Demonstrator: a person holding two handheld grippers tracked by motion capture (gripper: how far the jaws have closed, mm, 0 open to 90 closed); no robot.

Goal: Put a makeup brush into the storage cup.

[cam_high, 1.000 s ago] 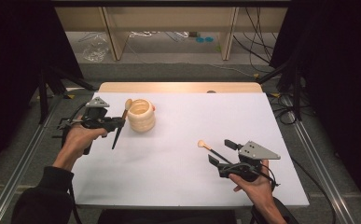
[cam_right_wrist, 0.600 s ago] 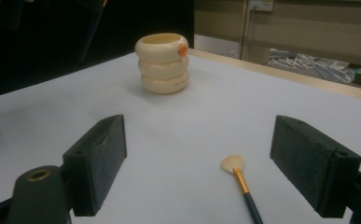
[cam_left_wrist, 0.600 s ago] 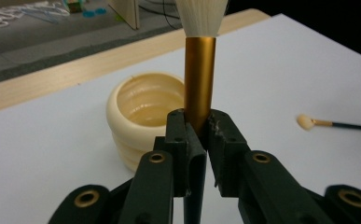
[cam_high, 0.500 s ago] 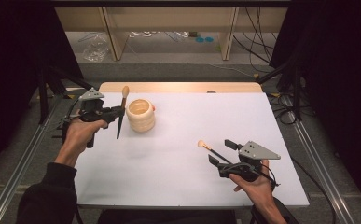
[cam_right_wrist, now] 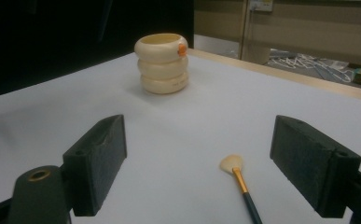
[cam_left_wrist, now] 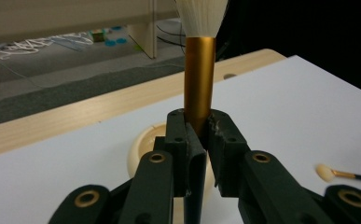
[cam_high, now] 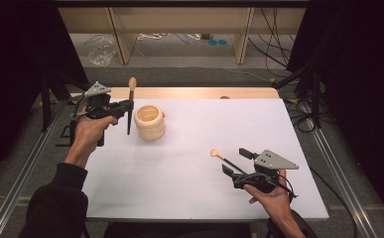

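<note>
Two makeup brushes are in play, and as far as the pictures show neither stands in the cream ringed holder (cam_high: 150, 122) yet, so the job looks about half begun. Nearest, the right gripper (cam_high: 234, 161) hovers low over the white counter (cam_high: 179, 188) with its jaws spread wide and nothing between them; the small brush (cam_right_wrist: 241, 184) lies flat on the counter just ahead of it, untouched, bristles pointing toward the holder. Farther off, the left gripper (cam_left_wrist: 197, 133) is clamped narrow on the gold ferrule of the large brush (cam_high: 130, 103), which it holds nearly upright, bristles up and handle tip down, just beside the holder and on its left in the high view. Left to do, by my reading: carry this brush over the holder's mouth and lower it in, then pick up the small one. Against the earlier frames, the large brush has been lifted higher and stood straighter; the right hand and small brush have kept their places.
</note>
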